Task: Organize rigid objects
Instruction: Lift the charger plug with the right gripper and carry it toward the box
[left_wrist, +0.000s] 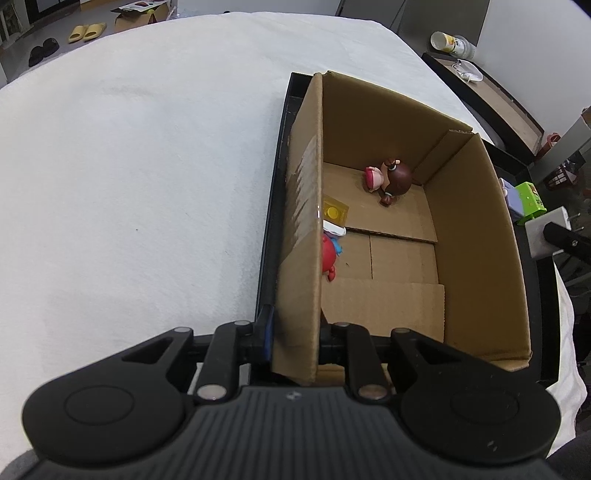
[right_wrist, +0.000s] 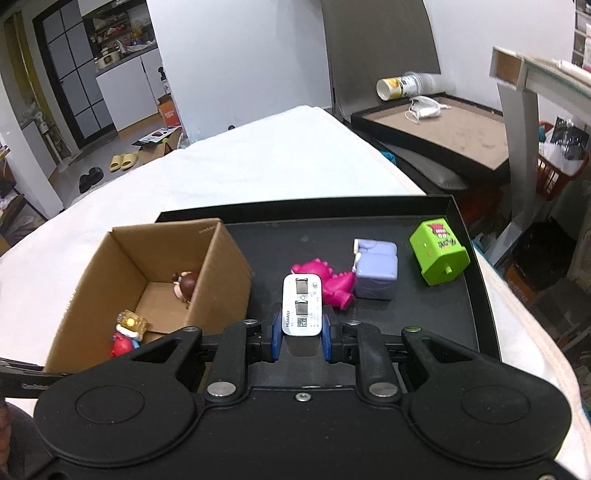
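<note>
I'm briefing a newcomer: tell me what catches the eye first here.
The right hand-held gripper grips a white charger above the black tray. Left of it, the left hand-held gripper pinches the wall of a cardboard box holding figurines. A pink dinosaur, lilac cube and green block wait on the tray.

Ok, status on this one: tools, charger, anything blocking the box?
Left tool shut on cardboard box wall. Right tool shut on white charger. Path to box clear.
</note>
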